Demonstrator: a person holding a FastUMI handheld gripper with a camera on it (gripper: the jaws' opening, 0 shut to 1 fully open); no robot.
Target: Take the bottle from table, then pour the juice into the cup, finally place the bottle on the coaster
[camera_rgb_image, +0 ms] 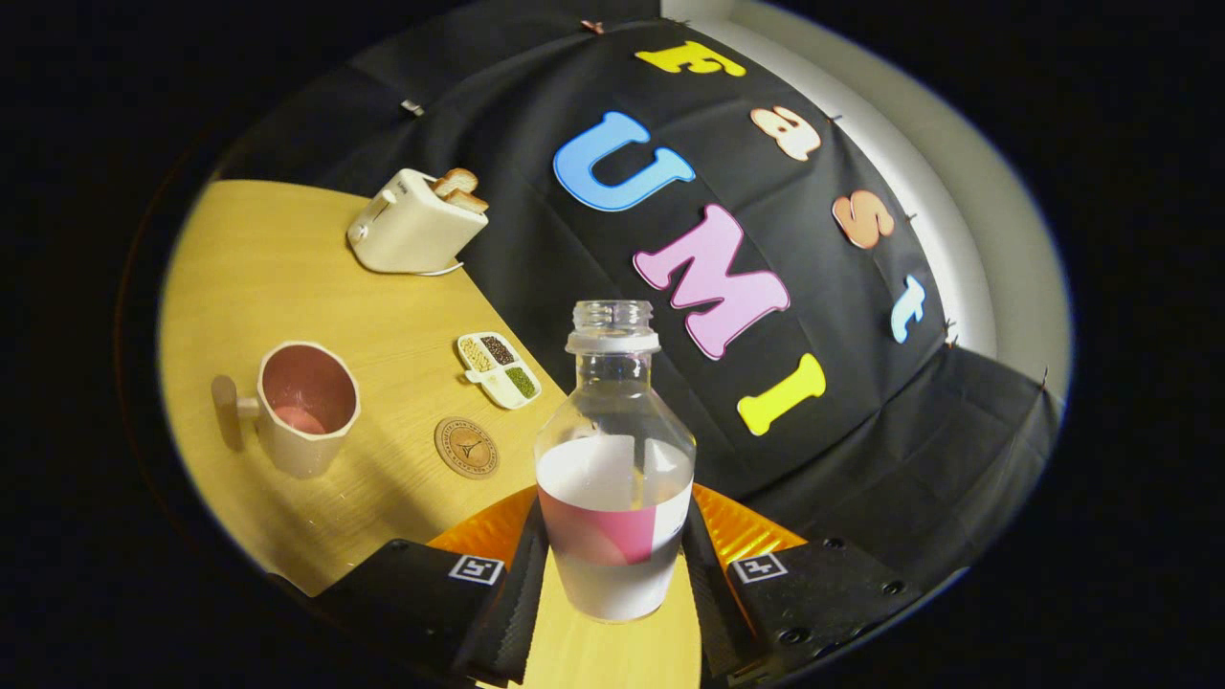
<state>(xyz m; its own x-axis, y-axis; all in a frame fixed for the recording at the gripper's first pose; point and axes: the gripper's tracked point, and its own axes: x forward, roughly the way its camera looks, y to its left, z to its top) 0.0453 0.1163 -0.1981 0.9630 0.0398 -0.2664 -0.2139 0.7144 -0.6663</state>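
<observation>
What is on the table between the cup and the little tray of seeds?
Just the round coaster, a bit nearer the fingers than the cup and tray, in the gripper view.

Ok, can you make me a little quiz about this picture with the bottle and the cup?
1. True or false: the bottle has its cap on.
2. Which lies nearest the cup? A) toaster B) coaster C) snack tray
3. Fill in: the gripper fingers press on the ____.

Key
1. False: the neck is open.
2. B.
3. Bottle: it sits between the fingers, one on each side.
</observation>
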